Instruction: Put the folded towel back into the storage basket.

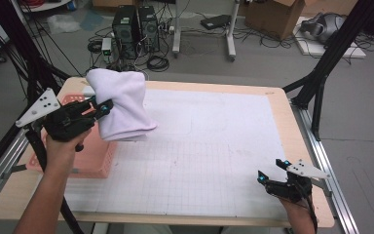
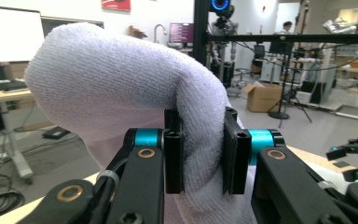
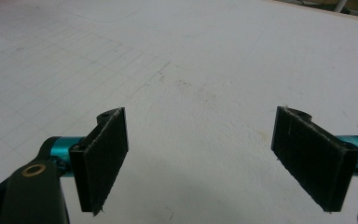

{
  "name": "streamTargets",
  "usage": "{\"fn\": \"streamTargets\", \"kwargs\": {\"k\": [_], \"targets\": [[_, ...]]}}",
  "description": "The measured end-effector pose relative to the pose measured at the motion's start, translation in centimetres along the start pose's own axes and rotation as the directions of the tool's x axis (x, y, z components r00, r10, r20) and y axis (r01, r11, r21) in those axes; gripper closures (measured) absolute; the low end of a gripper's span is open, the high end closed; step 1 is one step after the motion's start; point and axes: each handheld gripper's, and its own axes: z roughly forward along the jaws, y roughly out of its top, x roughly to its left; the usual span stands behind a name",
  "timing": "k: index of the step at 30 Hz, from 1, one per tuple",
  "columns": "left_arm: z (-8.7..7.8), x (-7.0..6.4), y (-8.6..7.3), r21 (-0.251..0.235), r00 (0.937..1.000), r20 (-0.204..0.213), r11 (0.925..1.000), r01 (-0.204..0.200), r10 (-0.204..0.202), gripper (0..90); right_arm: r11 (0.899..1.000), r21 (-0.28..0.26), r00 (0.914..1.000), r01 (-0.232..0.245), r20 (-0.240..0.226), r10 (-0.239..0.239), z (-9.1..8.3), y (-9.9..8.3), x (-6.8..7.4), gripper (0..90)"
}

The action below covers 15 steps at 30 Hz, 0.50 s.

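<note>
You are pinching the white towel [image 1: 119, 105] in your left gripper [image 1: 102, 108], lifting it beside the pink basket [image 1: 95, 158]; your right gripper [image 1: 271, 170] is waiting wide open, so be catching a hanging corner.

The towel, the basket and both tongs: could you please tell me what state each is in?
White towel: lifted, bunched, hanging above the table's left side.
Left tongs: shut on the white towel.
Right tongs: open, holding nothing, above the white mat.
Pink basket: upright on the table.
</note>
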Motion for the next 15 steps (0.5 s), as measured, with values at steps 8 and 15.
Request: {"fn": "streamTargets", "kwargs": {"k": [8,15], "targets": [[-2.1,1.2,0.9,-0.025,0.9991,-0.043,0.9997,0.003,-0.004,74.1,1.000,-0.003,1.0000,0.001,0.003,-0.001,0.0,0.0,-0.1,17.8],[-3.7,2.1,1.6,-0.036,0.9972,-0.075,0.9993,-0.008,0.005,74.1,1.000,-0.002,1.0000,0.001,0.004,-0.001,0.0,0.0,0.0,17.8]]}}
